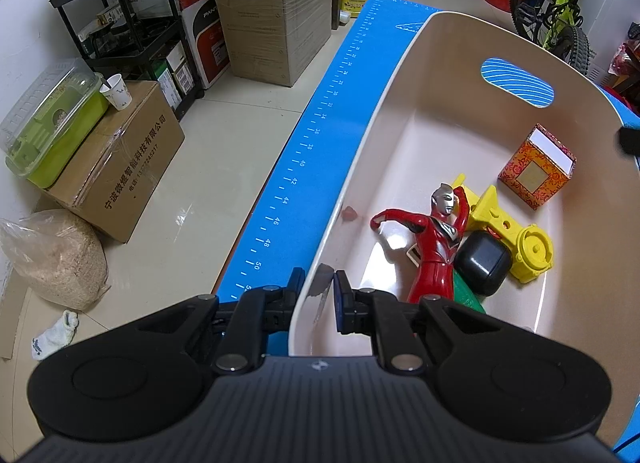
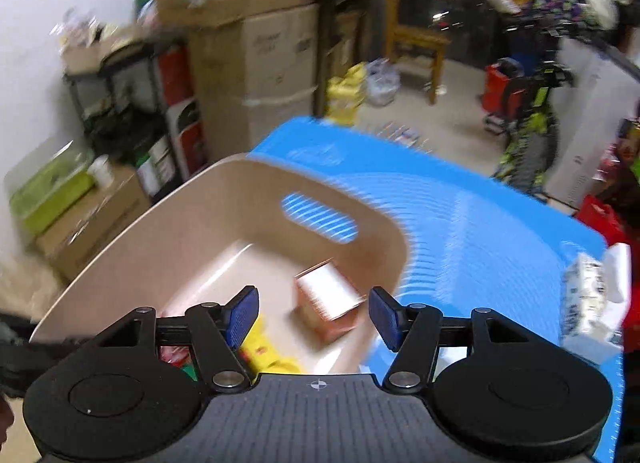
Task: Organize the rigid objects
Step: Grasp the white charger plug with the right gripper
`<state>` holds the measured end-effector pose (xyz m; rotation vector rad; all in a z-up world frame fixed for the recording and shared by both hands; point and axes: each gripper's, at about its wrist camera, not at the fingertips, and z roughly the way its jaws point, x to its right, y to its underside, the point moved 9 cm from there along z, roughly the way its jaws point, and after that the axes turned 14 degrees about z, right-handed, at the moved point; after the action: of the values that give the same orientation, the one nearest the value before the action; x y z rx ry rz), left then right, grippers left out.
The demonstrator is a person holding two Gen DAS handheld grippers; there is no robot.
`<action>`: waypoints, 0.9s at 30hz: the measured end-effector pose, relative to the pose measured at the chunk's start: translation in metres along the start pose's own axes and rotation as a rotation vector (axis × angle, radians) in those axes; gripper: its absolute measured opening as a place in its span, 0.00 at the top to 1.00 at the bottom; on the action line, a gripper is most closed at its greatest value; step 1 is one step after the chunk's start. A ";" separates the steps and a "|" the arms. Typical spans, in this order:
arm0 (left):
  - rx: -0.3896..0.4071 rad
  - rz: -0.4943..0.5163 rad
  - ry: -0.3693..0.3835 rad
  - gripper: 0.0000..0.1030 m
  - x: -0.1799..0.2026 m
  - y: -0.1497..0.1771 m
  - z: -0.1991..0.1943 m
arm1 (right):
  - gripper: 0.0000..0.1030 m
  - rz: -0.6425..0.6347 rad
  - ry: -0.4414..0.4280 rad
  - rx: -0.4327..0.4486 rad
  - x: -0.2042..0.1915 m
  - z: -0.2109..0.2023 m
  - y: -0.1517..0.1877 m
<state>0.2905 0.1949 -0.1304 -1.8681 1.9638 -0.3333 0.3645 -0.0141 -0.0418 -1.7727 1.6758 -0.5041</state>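
My left gripper (image 1: 315, 295) is clamped on the near wall of the beige bin (image 1: 448, 19), one pad outside and one inside the rim, so I read it as steadying the bin rather than carrying anything. My right gripper (image 2: 313, 315) stands with its blue pads well apart and nothing between them; it hangs above the bin's right rim, and the patterned box (image 2: 326, 309) lies below on the bin floor, clear of both pads, so I judge that piece delivered. Moving outward in the left wrist view, the bin already holds that same patterned box (image 1: 538, 167) against the far right wall, a red figure (image 1: 434, 241) lying across the middle, a yellow plastic toy (image 1: 508, 229) beside it, a black rounded case (image 1: 483, 269) touching both, and a green piece (image 1: 466, 295) partly hidden under the figure. So most of the sorting looks finished. What I can see left is a white printed pack (image 2: 592, 299) on the blue mat (image 2: 480, 223), off to the right of the bin; the right view is blurred, so I cannot tell whether it belongs to the job or whether anything else waits out of frame.
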 end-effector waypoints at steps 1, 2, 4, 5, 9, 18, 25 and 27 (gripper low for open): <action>0.000 0.000 0.000 0.84 0.000 0.000 0.000 | 0.31 0.016 0.020 0.013 0.009 -0.001 -0.005; 0.000 0.000 0.000 0.84 0.000 0.000 0.000 | 0.31 0.033 0.037 0.018 0.019 0.000 -0.010; 0.000 0.000 0.000 0.84 0.000 0.000 0.000 | 0.31 0.081 0.066 0.018 0.040 0.003 -0.016; 0.000 -0.001 0.000 0.84 0.000 0.000 0.000 | 0.31 0.104 0.083 0.017 0.051 0.005 -0.017; 0.000 0.000 0.000 0.84 0.000 0.000 0.000 | 0.32 0.181 0.136 -0.010 0.091 0.022 -0.014; -0.001 -0.002 0.000 0.83 -0.001 0.001 0.000 | 0.32 0.276 0.215 -0.117 0.127 0.078 0.017; -0.001 -0.003 0.003 0.84 -0.001 0.001 0.000 | 0.32 0.245 0.270 -0.158 0.129 0.110 0.040; -0.001 -0.002 0.002 0.83 -0.001 0.000 0.000 | 0.32 0.250 0.275 -0.168 0.129 0.116 0.045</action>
<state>0.2901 0.1957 -0.1304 -1.8711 1.9642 -0.3352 0.4228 -0.1183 -0.1752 -1.6312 2.1535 -0.5247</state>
